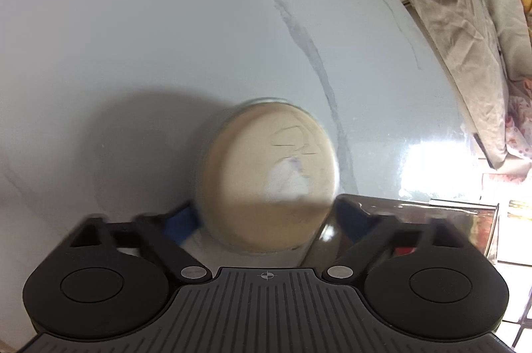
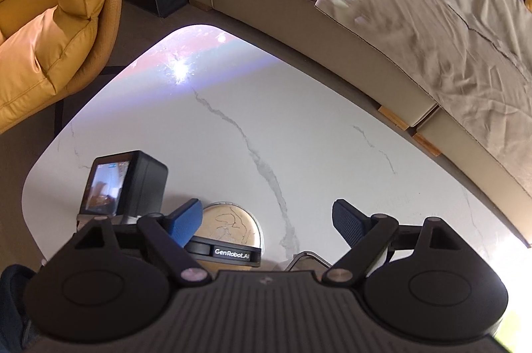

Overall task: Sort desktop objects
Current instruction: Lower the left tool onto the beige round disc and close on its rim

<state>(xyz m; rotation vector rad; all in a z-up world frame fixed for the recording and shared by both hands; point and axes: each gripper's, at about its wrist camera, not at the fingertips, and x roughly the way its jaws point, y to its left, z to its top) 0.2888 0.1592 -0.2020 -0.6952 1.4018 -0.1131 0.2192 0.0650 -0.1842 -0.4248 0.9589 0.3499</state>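
Note:
In the left wrist view my left gripper (image 1: 266, 220) has its blue pads on either side of a round beige lid (image 1: 269, 176) of a jar; the jaws are closed on its sides, a little above the white marble table (image 1: 166, 37). In the right wrist view my right gripper (image 2: 266, 220) is open and empty, held above the table (image 2: 332, 153). Below it I see the left gripper's body (image 2: 229, 251) with its camera (image 2: 126, 183) and the same beige lid (image 2: 229, 223).
A clear plastic box (image 1: 432, 220) sits at the right by the left gripper. A metal rim (image 2: 306, 256) shows under the right gripper. A yellow armchair (image 2: 50, 20) and a covered sofa (image 2: 399, 3) surround the table.

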